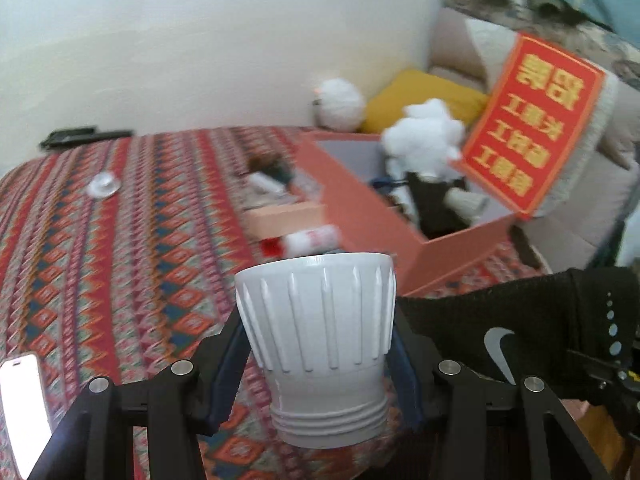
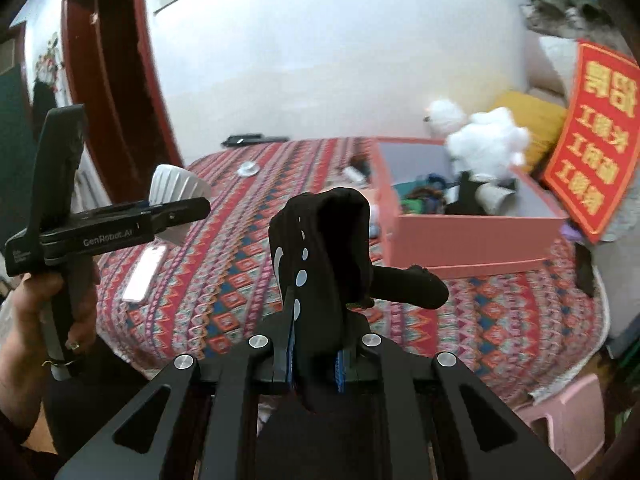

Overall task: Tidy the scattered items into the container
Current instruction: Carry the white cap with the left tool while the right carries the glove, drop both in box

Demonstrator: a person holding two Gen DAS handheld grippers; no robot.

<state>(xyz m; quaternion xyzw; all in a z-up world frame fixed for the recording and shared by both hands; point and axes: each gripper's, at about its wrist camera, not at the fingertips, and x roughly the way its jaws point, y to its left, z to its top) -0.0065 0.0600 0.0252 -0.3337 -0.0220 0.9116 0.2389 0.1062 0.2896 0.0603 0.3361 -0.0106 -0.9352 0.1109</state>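
My left gripper (image 1: pixel 320 344) is shut on a white ribbed plastic lamp shell (image 1: pixel 316 324), held above the patterned bedspread. In the right wrist view that left gripper (image 2: pixel 176 210) appears at the left, in a person's hand (image 2: pixel 24 308), with the lamp shell (image 2: pixel 178 188) between its fingers. My right gripper (image 2: pixel 314 344) is shut on a black sock (image 2: pixel 320 248) with a white logo; the sock (image 1: pixel 520 332) also shows at the lower right of the left wrist view. The open pink box (image 2: pixel 472 228), also seen as the pink box (image 1: pixel 372 208), holds a white plush toy (image 2: pixel 486 144) and other items.
On the bedspread lie a white phone (image 2: pixel 144 270), a small clear dish (image 1: pixel 103 185), a red-and-white tube (image 1: pixel 308 240) and some small items (image 1: pixel 268 180) beside the box. The red lid with gold characters (image 1: pixel 532 124) stands behind the box. A pink stool (image 2: pixel 568 424) is at the lower right.
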